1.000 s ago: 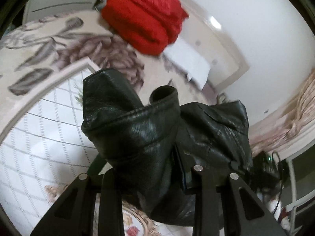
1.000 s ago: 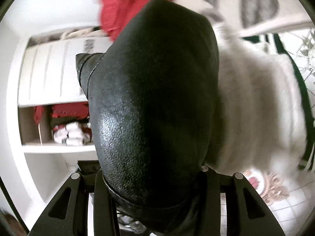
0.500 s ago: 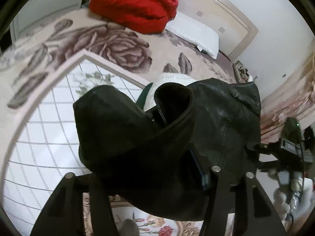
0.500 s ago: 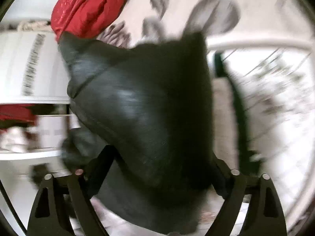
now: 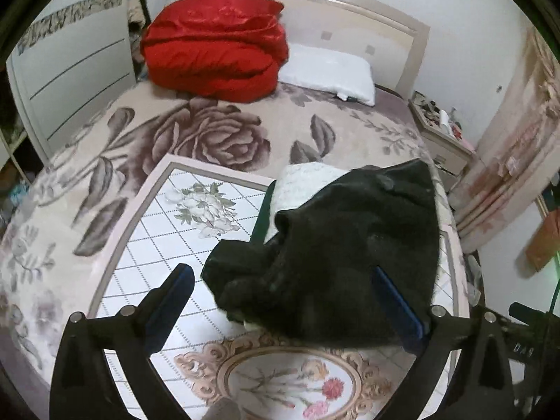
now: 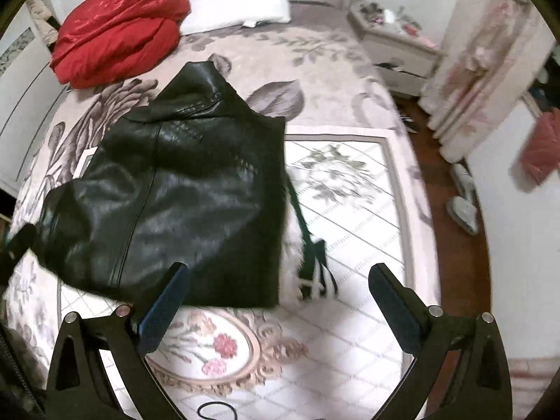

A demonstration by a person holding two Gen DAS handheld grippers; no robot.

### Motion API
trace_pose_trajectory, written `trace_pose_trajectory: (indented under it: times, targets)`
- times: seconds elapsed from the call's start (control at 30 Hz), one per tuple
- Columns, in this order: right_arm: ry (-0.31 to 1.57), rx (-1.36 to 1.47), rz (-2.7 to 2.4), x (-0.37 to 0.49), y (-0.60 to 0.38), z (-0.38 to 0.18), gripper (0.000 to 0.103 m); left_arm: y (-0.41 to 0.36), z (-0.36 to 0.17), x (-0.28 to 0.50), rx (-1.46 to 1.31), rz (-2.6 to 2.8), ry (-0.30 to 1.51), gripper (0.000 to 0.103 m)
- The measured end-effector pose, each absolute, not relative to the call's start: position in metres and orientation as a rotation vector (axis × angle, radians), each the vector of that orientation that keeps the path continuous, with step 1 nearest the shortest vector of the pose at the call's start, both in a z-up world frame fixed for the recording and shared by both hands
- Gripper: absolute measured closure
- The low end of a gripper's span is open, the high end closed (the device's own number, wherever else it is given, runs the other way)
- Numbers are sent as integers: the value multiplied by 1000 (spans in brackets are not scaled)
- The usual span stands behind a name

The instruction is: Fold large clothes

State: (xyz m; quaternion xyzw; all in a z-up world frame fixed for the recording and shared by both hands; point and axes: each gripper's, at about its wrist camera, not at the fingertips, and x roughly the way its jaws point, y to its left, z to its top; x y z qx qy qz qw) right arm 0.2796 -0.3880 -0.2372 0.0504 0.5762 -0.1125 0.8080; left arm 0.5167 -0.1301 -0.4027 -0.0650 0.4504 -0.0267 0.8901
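A black leather jacket (image 5: 336,252) lies folded in a heap on the bed's tiled floral sheet (image 5: 182,231), partly over a white fleecy garment with a dark green edge (image 5: 301,178). My left gripper (image 5: 283,283) is open just in front of the jacket, its right finger against the leather. In the right wrist view the jacket (image 6: 182,189) lies left of centre over the white and green garment (image 6: 308,262). My right gripper (image 6: 280,280) is open and empty just in front of the jacket's near edge.
A red quilt (image 5: 213,42) and a white pillow (image 5: 329,73) lie at the head of the bed. A nightstand (image 5: 441,129) and curtain (image 6: 479,56) stand on the right. A white wardrobe (image 5: 70,66) is at the left. Slippers (image 6: 462,199) lie on the wooden floor.
Both grippers were shut on the jacket and held it up. Now both have opened, let go and drawn back, and the jacket lies on the bed.
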Motion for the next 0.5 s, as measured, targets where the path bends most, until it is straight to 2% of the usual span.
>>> trace_pose_trajectory:
  times: [0.2, 0.5]
  targets:
    - [1169, 91, -292, 199, -365, -174, 0, -136, -339, 455, -29, -92, 938, 0]
    - [1058, 56, -326, 79, -333, -28, 0, -144, -230, 336, 45, -94, 915, 0]
